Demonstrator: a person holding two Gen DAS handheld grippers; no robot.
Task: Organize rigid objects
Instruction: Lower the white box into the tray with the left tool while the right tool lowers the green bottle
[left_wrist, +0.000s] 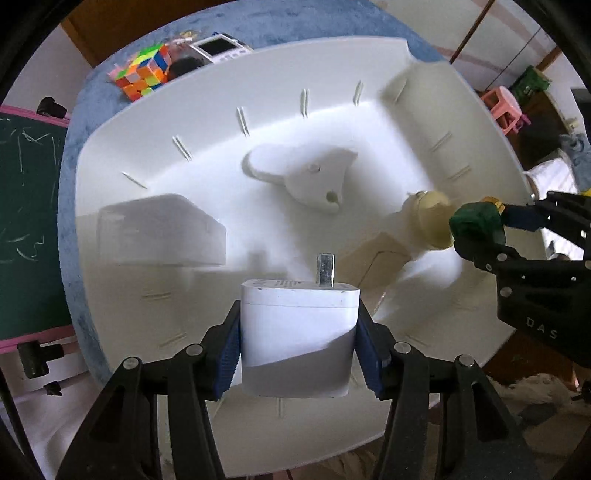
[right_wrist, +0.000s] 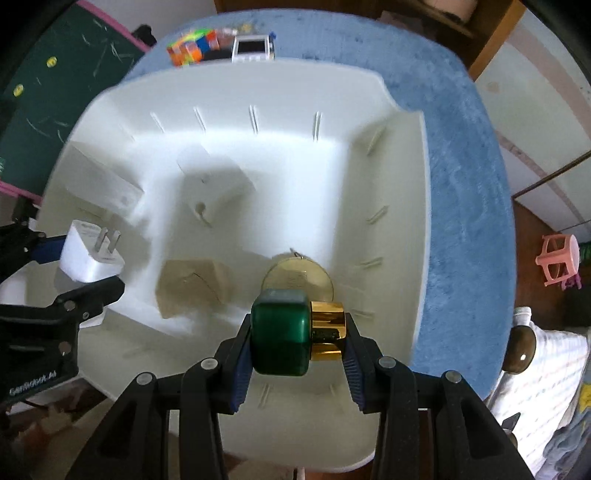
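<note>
My left gripper (left_wrist: 299, 341) is shut on a white plug charger (left_wrist: 299, 332) with metal prongs, held above the near part of a white storage bin (left_wrist: 122, 155). My right gripper (right_wrist: 295, 338) is shut on a green and gold bottle (right_wrist: 284, 332), held over the bin's (right_wrist: 391, 155) right side. Each gripper shows in the other's view: the right one with the bottle (left_wrist: 476, 221), the left one with the charger (right_wrist: 90, 258). Inside the bin lie a white holder (left_wrist: 310, 177), a round yellowish disc (right_wrist: 299, 277), a tan cardboard piece (right_wrist: 192, 284) and a white box (left_wrist: 162, 229).
The bin stands on a round blue-covered table (right_wrist: 465, 155). Behind it lie a colourful puzzle cube (left_wrist: 144, 70) and a white device with a screen (left_wrist: 221, 48). A green chalkboard (left_wrist: 26, 221) stands at the left, and a pink stool (right_wrist: 557, 258) on the floor at the right.
</note>
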